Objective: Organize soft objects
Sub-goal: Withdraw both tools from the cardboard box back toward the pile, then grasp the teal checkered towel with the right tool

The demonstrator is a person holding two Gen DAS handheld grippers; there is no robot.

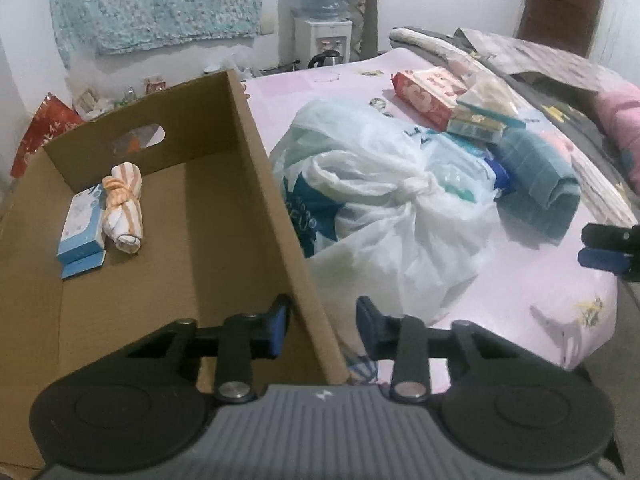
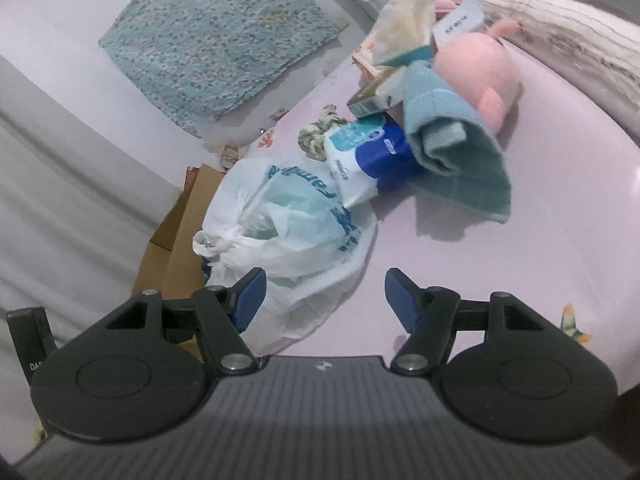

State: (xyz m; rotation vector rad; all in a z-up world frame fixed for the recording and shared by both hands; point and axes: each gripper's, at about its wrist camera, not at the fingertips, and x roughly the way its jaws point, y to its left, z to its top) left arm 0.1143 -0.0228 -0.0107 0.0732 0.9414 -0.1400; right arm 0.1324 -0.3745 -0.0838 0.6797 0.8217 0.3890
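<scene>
Left view, left gripper (image 1: 320, 324): spread apart and empty, its blue-padded fingers (image 1: 278, 328) astride the right wall of the cardboard box (image 1: 256, 168).
Left view, box: plain brown corrugated card with an oval handle hole in the far wall, ahead and to the left of the gripper.
Left view, inside the box: a knotted orange-striped cloth roll (image 1: 123, 208) lies against a blue-and-white tissue pack (image 1: 80, 228) in the far left corner.
Left view, bag: a crinkled, knotted white plastic bag (image 1: 384, 204) bulges on the smooth pink sheet (image 1: 540, 276), just ahead and to the right, touching the box wall.
Left view, beyond the bag: a folded teal towel (image 1: 536, 180), a red packet (image 1: 428, 94).
Right view, right gripper (image 2: 325, 300): released, holding nothing, its left finger over the plastic bag (image 2: 288, 240).
Right view, further ahead: a glossy blue-and-white wipes pack (image 2: 372, 152), a ribbed teal towel (image 2: 452, 148) draped over it, and a rounded pink plush toy (image 2: 480, 72) behind.
</scene>
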